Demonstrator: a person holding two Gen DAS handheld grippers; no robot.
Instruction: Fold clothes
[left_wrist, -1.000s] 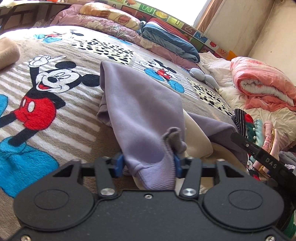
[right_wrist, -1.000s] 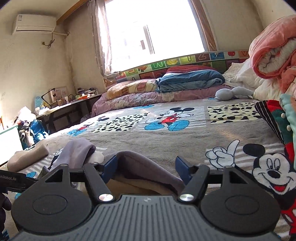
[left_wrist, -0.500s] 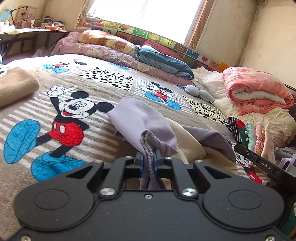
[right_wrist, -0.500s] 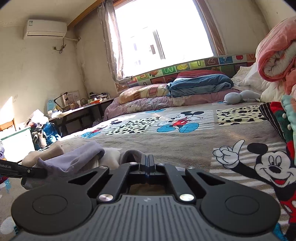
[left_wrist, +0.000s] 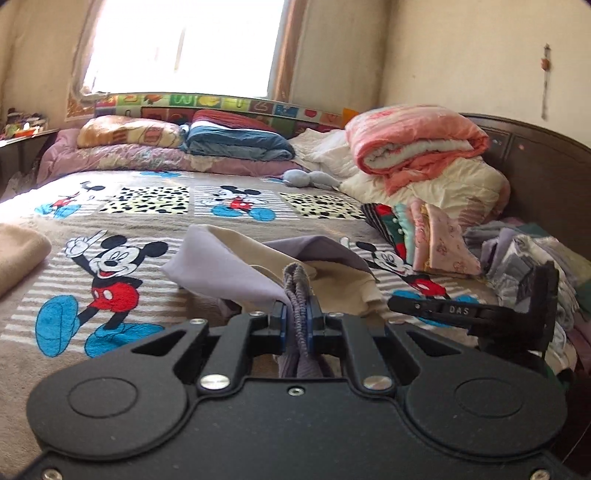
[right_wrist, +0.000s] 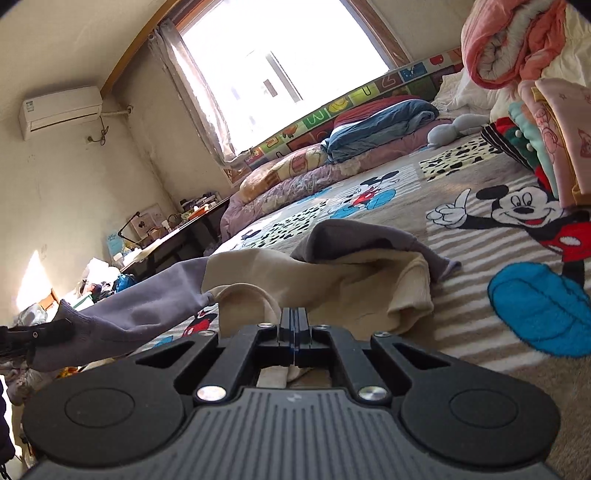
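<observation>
We hold the left gripper (left_wrist: 296, 314) over the bed, and its jaws are squeezed tight on the ribbed purple cuff of the purple and cream top (left_wrist: 236, 269). The jaws have just been closing on that cuff. The cuff sticks up a little between the blue pads.

Our right gripper (right_wrist: 294, 325) has its jaws pressed together too. A bit of cream cloth shows just under the jaws, so they seem to pinch the cream part of the same top (right_wrist: 332, 273), but we cannot see the pinch well.

The top lies low over the bed blanket (left_wrist: 110, 206) with the cartoon mouse pictures. In the right wrist view one purple sleeve stretches out to the left, up off the bed, to where the other gripper holds it. The rest of the top sags in a loose heap on the blanket.

A stack of folded clothes (left_wrist: 424, 236) stands at the side of the bed, near a rolled pink quilt (left_wrist: 417, 144).
</observation>
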